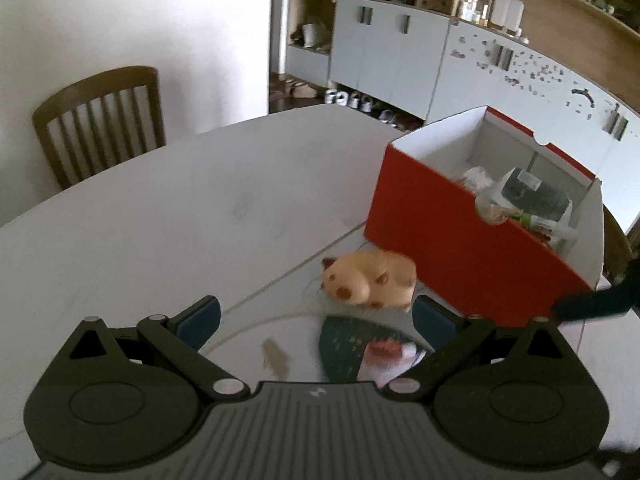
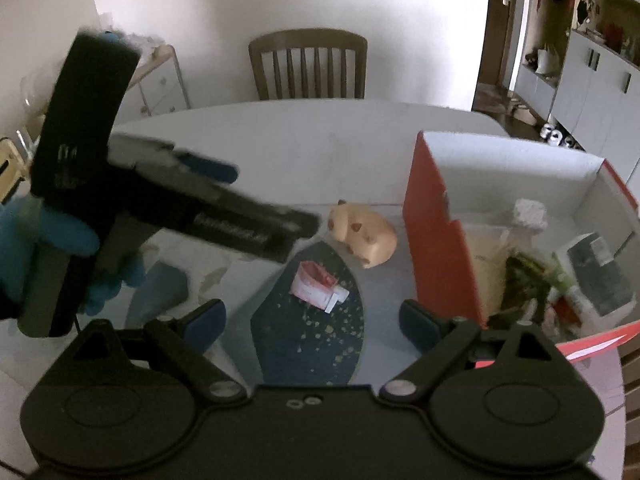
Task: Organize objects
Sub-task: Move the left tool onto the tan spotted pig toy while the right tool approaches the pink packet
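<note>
Currently both grippers, left (image 1: 316, 316) and right (image 2: 312, 320), hover with jaws spread over the counter (image 1: 160, 216), hamster figurine (image 1: 368, 282) lying beside the red box (image 1: 460, 236).

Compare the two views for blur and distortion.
Left wrist view: hamster toy and packet soft-edged, cabinet line bowed by fisheye. Right wrist view: left hand-held gripper streaked with motion blur, packet sharper; red box walls curve.

Black grippers (image 1: 316, 318), blue jaws, blue glove (image 2: 48, 240)
</note>
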Demonstrator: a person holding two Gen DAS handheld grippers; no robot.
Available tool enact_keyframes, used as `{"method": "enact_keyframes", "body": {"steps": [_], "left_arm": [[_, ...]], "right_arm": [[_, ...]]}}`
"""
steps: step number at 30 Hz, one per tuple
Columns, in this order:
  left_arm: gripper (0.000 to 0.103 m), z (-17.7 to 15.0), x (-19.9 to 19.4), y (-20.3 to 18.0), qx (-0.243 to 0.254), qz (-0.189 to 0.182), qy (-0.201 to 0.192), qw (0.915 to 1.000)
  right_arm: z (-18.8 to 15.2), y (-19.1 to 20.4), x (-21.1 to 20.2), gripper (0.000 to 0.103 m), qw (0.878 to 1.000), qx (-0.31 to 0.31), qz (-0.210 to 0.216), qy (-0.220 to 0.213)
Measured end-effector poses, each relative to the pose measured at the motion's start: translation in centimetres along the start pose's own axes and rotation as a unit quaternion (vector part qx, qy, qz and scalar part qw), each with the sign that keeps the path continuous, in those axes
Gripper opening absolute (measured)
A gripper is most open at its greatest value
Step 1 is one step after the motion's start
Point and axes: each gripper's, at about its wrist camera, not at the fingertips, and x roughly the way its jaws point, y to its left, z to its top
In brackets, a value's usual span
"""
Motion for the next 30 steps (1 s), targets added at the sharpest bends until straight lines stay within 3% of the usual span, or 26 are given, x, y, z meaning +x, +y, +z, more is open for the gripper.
{"method": "enact_keyframes", "body": {"steps": [12, 20, 30], "left_arm": [[0.103, 1.5, 5.4, -2.1, 0.039, -0.046, 0.035, 0.9976], [0.103, 2.3, 8.1, -1.7, 0.024, -0.064, 0.062, 0.9957], [0.102, 2.1, 9.1, -1.9, 0.032, -0.076, 0.060, 0.9948]], "right_arm": [[-1.0, 0.3, 5.6, 0.092, 0.999, -0.002, -0.019, 0.028], [-0.9, 0.3, 8.4, 0.085, 0.999, 0.007, -0.042, 0.031], [-0.8, 1.0, 9.4, 0.079, 0.998, 0.024, -0.054, 0.020]]}}
